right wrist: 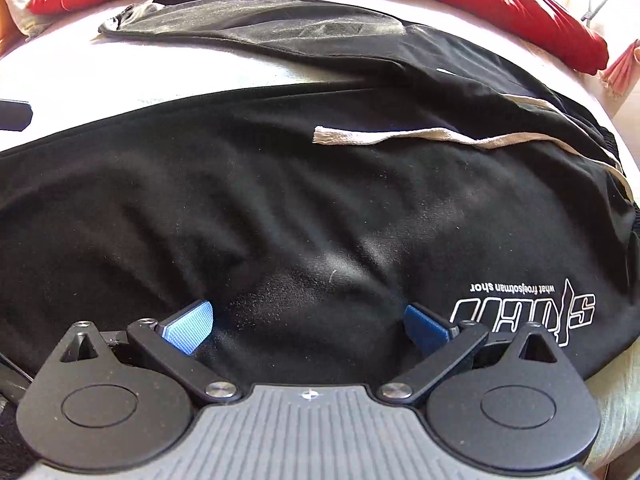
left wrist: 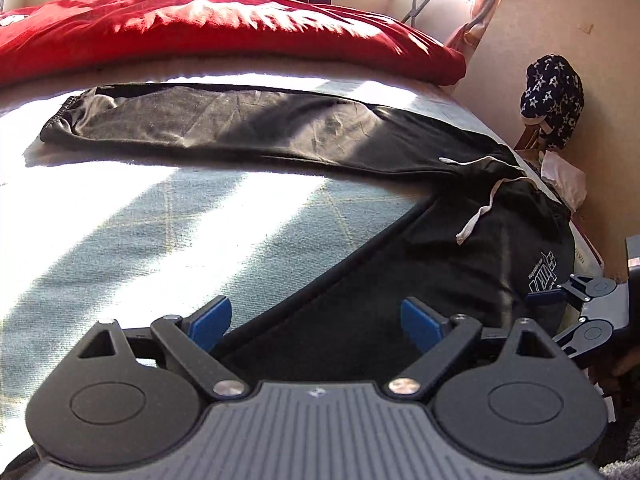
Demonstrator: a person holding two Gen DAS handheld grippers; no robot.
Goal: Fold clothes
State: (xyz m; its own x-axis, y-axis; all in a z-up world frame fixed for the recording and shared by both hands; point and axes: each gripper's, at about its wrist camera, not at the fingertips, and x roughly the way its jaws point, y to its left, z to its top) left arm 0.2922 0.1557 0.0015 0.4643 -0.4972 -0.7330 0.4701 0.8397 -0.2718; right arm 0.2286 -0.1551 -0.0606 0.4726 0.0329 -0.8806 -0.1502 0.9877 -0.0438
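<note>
Trousers: black pair (right wrist: 280,200) spread on the bed (left wrist: 140,216), legs splayed apart, far leg (left wrist: 224,124) toward 11 o'clock.
Left gripper (left wrist: 316,322): jaws apart, empty, over near leg.
Right gripper (right wrist: 308,326): jaws apart, above the seat.
Progress: no fold visible; legs unjoined.

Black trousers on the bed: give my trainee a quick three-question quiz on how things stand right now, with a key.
1. True or false: the left gripper is shut on the black trousers.
2. Which colour is the drawstring lying on the trousers? A) red B) off-white C) blue
3. Fill in: beyond the trousers, a ____ blanket lies across the bed.

Key
1. False: its jaws stand open, nothing between them. The right gripper is open too.
2. B
3. red
</note>
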